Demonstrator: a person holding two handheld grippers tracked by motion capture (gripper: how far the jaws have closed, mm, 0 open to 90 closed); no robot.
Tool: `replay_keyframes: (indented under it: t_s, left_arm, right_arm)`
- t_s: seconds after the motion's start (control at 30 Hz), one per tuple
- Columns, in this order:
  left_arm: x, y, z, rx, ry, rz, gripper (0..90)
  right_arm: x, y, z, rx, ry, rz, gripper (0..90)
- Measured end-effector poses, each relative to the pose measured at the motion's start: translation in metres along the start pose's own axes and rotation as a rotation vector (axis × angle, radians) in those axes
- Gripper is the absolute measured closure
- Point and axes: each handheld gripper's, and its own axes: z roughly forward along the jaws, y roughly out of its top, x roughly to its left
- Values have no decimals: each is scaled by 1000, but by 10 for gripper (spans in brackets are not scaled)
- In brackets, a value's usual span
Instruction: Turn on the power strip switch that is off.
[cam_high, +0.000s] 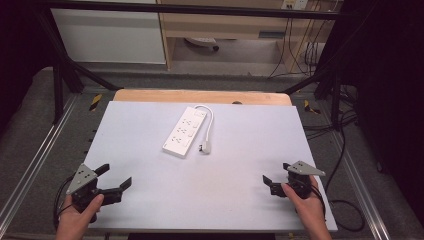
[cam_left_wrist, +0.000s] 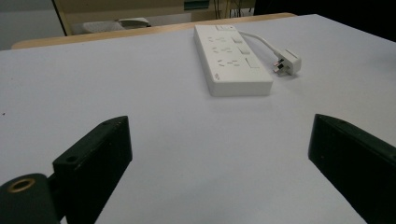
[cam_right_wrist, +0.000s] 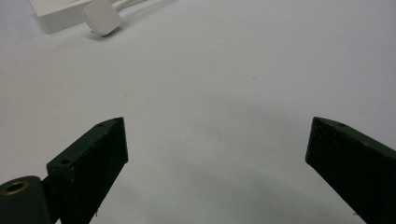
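The white power strip (cam_high: 185, 131) lies flat at the far centre of the table (cam_high: 150, 200), its plug (cam_high: 205, 147) just beside it on the right. The left gripper (cam_high: 115, 176) and right gripper (cam_high: 276, 173) sit at the near corners, jaws spread wide, grasping nothing.

1. We take this for a lab or research workroom, not a home.
2. We see a black metal frame (cam_high: 65, 70) standing around the white-topped table (cam_high: 150, 190), its struts slanting down beyond the table's far corners.
3. Aluminium rails (cam_high: 35, 155) run along the floor on either side of the table, with grey matting between.
4. Beyond the table's far edge we see a pale wooden desk (cam_high: 225, 25) and a white cabinet (cam_high: 107, 35) beside it.
5. Black cables (cam_high: 300, 50) hang in a bundle to the right of that desk, and more trail on the floor right of the table.
6. Yellow-and-black hazard tape (cam_high: 95, 101) marks the floor near the table's far corners.
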Motion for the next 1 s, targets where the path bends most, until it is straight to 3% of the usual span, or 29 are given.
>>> replay_keyframes:
  t_s: [0.07,0.27,0.43,0.57,1.0]
  left_arm:
    - [1,0,0,-1,2,1,64]
    - [0,0,-1,-12,3,-6,64]
    - [-2,2,0,-40,-31,-31,67]
    - [-1,7,3,-43,-21,-55,71]
    - [-7,24,13,-45,-33,-39,78]
  right_arm:
    - [0,1,-1,-4,-6,-20,61]
    - [1,1,-3,-13,-25,-15,58]
    - [2,3,-6,-41,-40,2,54]
    - [3,3,-7,-42,-39,-6,49]
    - [5,6,-9,-66,-29,-15,33]
